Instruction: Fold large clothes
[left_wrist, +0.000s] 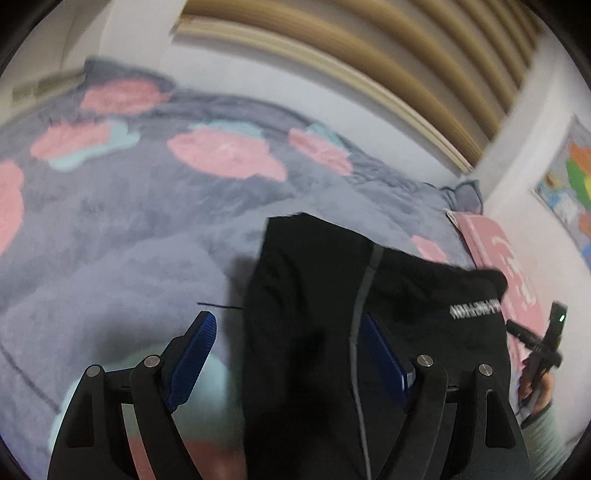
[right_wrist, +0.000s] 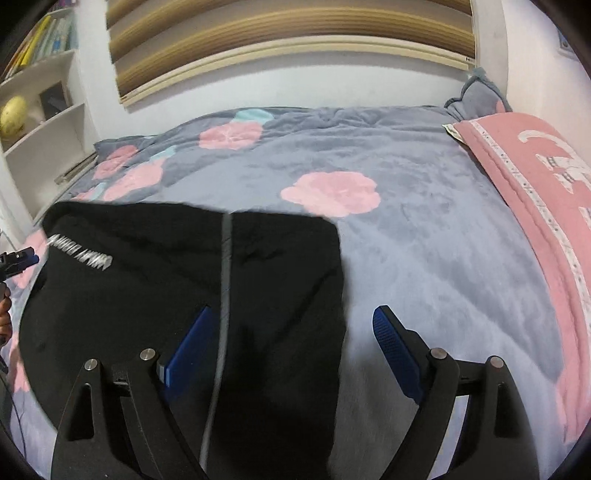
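A bed covered by a grey blanket with pink flowers is seen ahead of the hand-held gripper. A slatted wooden headboard is set against the white wall beyond, white bookshelves to the left, a pink pillow to the right.

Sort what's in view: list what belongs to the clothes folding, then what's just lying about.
Job: black garment with grey stripe and white lettering; open left gripper; open right gripper.

Lying about: grey floral fleece blanket; pink patterned pillow; yellow ball on white shelf; books.

Grey flowered blanket, pink pillow, white bookshelf.
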